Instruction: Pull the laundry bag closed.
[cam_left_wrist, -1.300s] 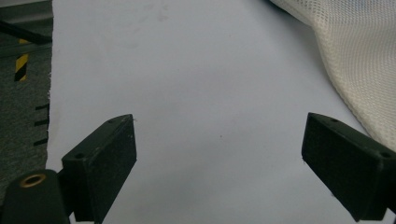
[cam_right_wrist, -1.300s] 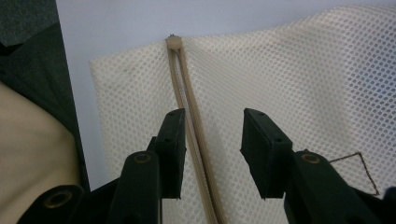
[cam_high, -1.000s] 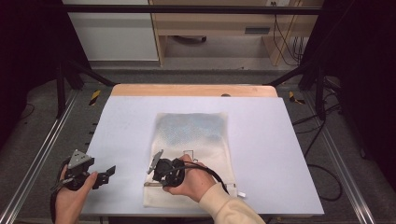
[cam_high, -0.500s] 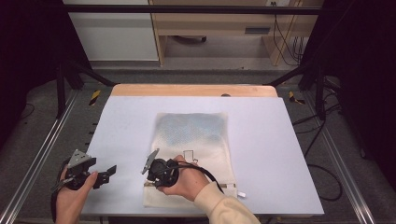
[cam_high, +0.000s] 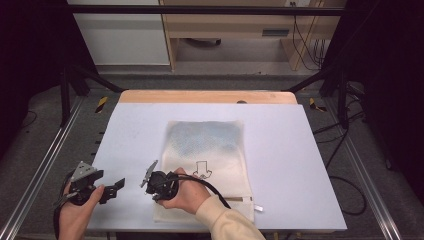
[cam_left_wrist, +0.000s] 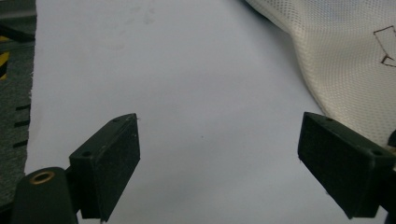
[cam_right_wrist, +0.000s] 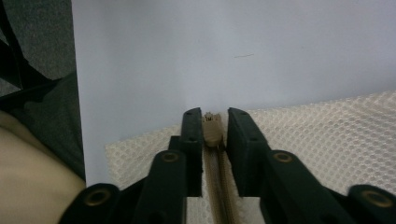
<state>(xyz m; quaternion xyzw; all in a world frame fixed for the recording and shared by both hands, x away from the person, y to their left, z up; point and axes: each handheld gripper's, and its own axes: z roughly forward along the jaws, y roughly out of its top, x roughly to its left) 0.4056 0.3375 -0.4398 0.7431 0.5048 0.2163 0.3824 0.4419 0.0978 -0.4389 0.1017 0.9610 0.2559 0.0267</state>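
A cream mesh bag (cam_high: 205, 150) with a black arrow mark lies flat in the middle of the white table (cam_high: 300, 150). Its zipper runs along the near edge. My right gripper (cam_high: 154, 189) sits at the bag's near left corner, shut on the tan zipper pull (cam_right_wrist: 212, 128); in the right gripper view both jaws of the right gripper (cam_right_wrist: 215, 123) press the pull from either side, with the mesh bag (cam_right_wrist: 327, 140) under them. My left gripper (cam_high: 119, 186) hovers left of the bag, open, with nothing between its fingers. The left gripper view shows the left gripper (cam_left_wrist: 219, 158) over bare table, the bag's edge (cam_left_wrist: 345, 60) at its right.
A small white tab (cam_high: 257, 206) lies at the bag's near right corner. The table's left edge and a metal rail (cam_high: 40, 170) are close to the left hand. A wooden strip (cam_high: 205, 96) runs along the far edge.
My right gripper has slid left along the bag's near edge with the zipper pull in it. The left gripper has hardly moved.
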